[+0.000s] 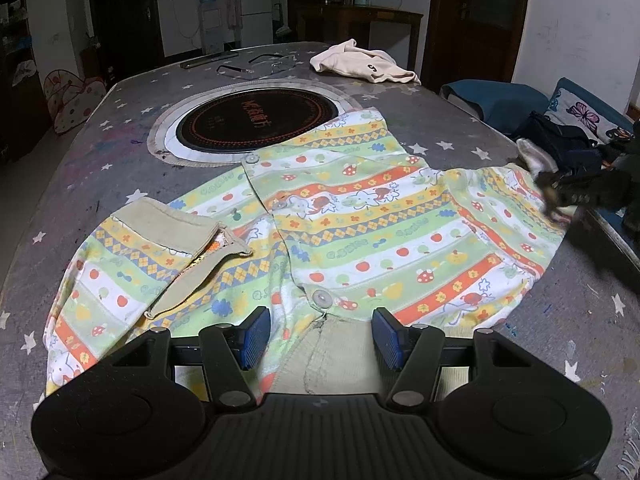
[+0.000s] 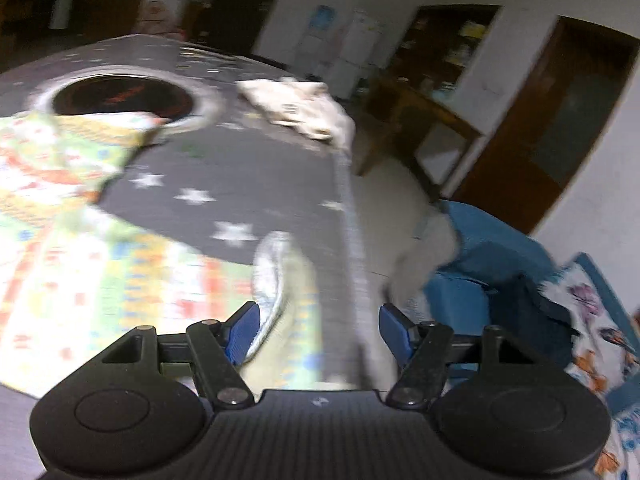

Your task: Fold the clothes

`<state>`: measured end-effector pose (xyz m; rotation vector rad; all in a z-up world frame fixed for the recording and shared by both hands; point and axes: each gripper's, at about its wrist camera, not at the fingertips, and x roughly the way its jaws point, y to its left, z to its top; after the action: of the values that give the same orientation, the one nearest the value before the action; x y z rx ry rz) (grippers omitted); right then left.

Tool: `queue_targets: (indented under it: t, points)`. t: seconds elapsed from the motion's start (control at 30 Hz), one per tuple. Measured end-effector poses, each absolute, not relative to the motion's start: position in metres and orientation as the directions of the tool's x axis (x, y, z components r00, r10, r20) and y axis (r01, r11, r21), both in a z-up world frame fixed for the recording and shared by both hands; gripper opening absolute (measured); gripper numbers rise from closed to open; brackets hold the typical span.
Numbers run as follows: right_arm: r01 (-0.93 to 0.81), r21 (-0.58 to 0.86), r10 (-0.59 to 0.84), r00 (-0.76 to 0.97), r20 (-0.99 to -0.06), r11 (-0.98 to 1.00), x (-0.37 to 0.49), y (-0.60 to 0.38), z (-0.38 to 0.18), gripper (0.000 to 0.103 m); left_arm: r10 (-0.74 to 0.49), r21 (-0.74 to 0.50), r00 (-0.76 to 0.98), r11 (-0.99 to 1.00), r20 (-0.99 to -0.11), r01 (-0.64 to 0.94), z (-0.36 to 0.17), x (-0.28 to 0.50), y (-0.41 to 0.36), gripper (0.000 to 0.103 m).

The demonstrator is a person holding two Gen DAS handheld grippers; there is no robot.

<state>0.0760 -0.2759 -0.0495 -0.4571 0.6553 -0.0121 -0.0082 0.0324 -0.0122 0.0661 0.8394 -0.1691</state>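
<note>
The surface (image 1: 120, 128) is a large grey table with white stars and a round black hob (image 1: 260, 118) sunk in its middle. A striped shirt (image 1: 360, 216) of soft printed cotton lies spread flat on it, one corner over the hob rim. The left tongs (image 1: 318, 338) hang released over the beige collar at the near hem, pads apart and not pressing. The right tongs (image 2: 318, 334) are released too, at the sleeve cuff (image 2: 276, 276) by the surface edge; the cuff lies between the blue pads. A crumpled cream garment (image 1: 364, 66) lies far behind.
</note>
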Motion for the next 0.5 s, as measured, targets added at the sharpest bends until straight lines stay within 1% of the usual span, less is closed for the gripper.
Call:
queue_targets:
  t: [0.07,0.17,0.27,0.33,0.4,0.43,0.5]
  points:
    - [-0.064,-0.433,-0.212,0.801,-0.559,0.899,0.077,-0.289,-0.045,0.067,-0.123,-0.008,0.655,0.984,-0.745,0.176,-0.012,-0.008,0.032,0.060]
    - [0.015,-0.421,-0.262,0.803,-0.535,0.907,0.077,-0.307,-0.037,0.067,-0.124,-0.008,0.656,0.984,-0.744,0.177,-0.012,-0.008,0.033,0.060]
    - [0.048,-0.393,-0.261,0.819,-0.511,0.918,0.071,-0.316,-0.026,0.065,-0.123,-0.009,0.661,0.985,-0.740,0.173,-0.010,-0.009,0.035,0.060]
    - [0.024,-0.346,-0.212,0.828,-0.518,0.938,0.068,-0.314,-0.021,0.063,-0.121,-0.009,0.666,0.986,-0.736,0.169,-0.008,-0.009,0.037,0.060]
    - [-0.050,-0.257,-0.107,0.822,-0.559,0.965,0.069,-0.309,-0.020,0.060,-0.112,-0.009,0.674,0.988,-0.730,0.154,-0.005,-0.009,0.042,0.060]
    - [-0.086,-0.208,-0.053,0.813,-0.581,0.974,0.070,-0.306,-0.021,0.056,-0.106,-0.009,0.678,0.989,-0.728,0.146,-0.004,-0.009,0.045,0.060]
    - [-0.132,-0.125,0.026,0.784,-0.620,0.983,0.076,-0.300,-0.027,0.055,-0.089,-0.007,0.684,0.993,-0.724,0.121,-0.001,-0.008,0.054,0.060]
